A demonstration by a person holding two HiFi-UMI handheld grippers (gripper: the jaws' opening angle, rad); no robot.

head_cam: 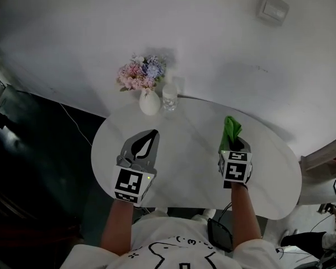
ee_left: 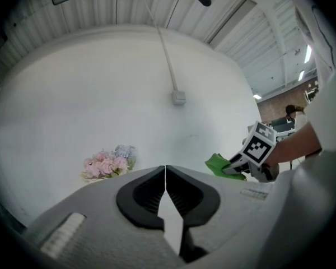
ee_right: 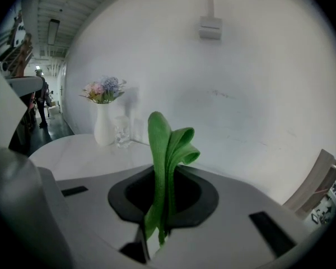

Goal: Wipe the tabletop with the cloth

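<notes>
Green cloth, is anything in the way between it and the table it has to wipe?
Nothing visible. The right hand-held gripper holds the green cloth over bare tabletop; the flower vase and glass stand at the far edge.

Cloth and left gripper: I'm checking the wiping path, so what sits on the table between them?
Nothing. The head view shows only bare tabletop between the left gripper and the cloth, which the right gripper holds.

Noted left gripper (ee_left: 166, 170) with jaws pressed together, nothing between. Observed flowers (ee_left: 109, 162) beyond at left, against white wall (ee_left: 89, 94). Recorded right gripper (ee_left: 235, 168) at right, clamped on green cloth (ee_left: 217, 162). Seen box (ee_left: 179, 98) on wall, duct (ee_left: 167, 58) rising from it.
</notes>
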